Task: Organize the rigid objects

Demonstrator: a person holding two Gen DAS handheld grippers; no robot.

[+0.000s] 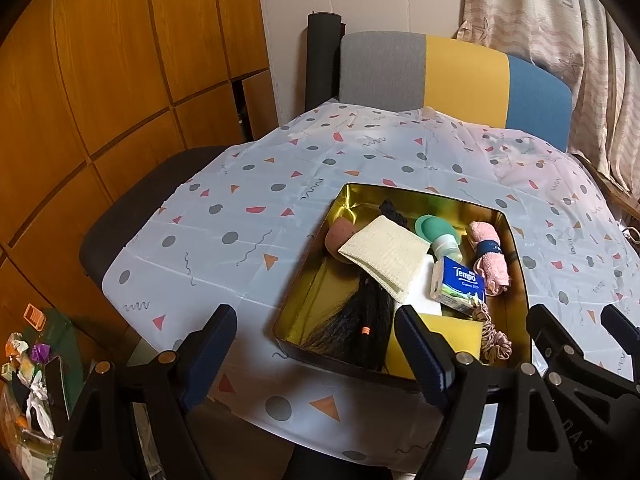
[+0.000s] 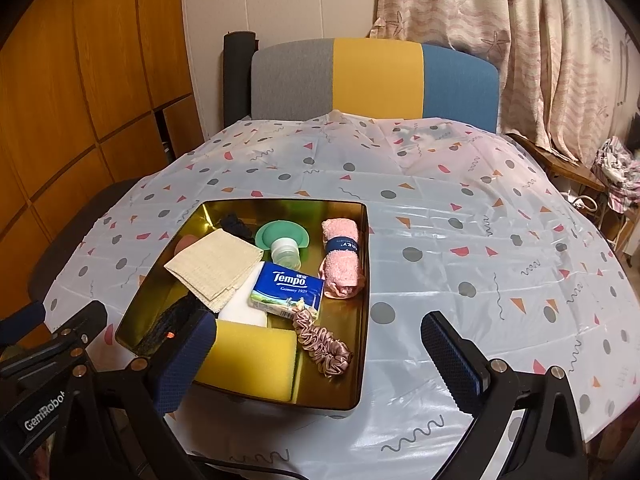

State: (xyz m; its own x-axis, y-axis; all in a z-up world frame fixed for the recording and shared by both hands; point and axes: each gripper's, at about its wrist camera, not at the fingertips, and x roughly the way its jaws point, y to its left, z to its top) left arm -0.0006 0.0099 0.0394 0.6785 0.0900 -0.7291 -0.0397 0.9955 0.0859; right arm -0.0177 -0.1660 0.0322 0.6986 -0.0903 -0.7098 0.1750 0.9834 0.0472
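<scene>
A gold tin box (image 2: 365,240) (image 1: 516,240) sits on the patterned tablecloth. It holds a Tempo tissue pack (image 2: 288,288) (image 1: 460,284), a green bottle (image 2: 284,248) (image 1: 444,240), a rolled pink towel (image 2: 342,264) (image 1: 490,260), a beige cloth (image 2: 216,268) (image 1: 388,252), a yellow sponge (image 2: 256,356) (image 1: 456,328), a pink scrunchie (image 2: 320,344) (image 1: 498,340) and a black hair piece (image 1: 360,320). My left gripper (image 1: 316,352) is open and empty at the box's near left corner. My right gripper (image 2: 316,360) is open and empty over the box's near edge.
A grey, yellow and blue chair (image 2: 376,80) stands behind the table. A wooden cabinet (image 1: 100,80) is at the left, a curtain (image 2: 520,40) at the right. A cluttered low shelf (image 1: 32,380) sits at the lower left.
</scene>
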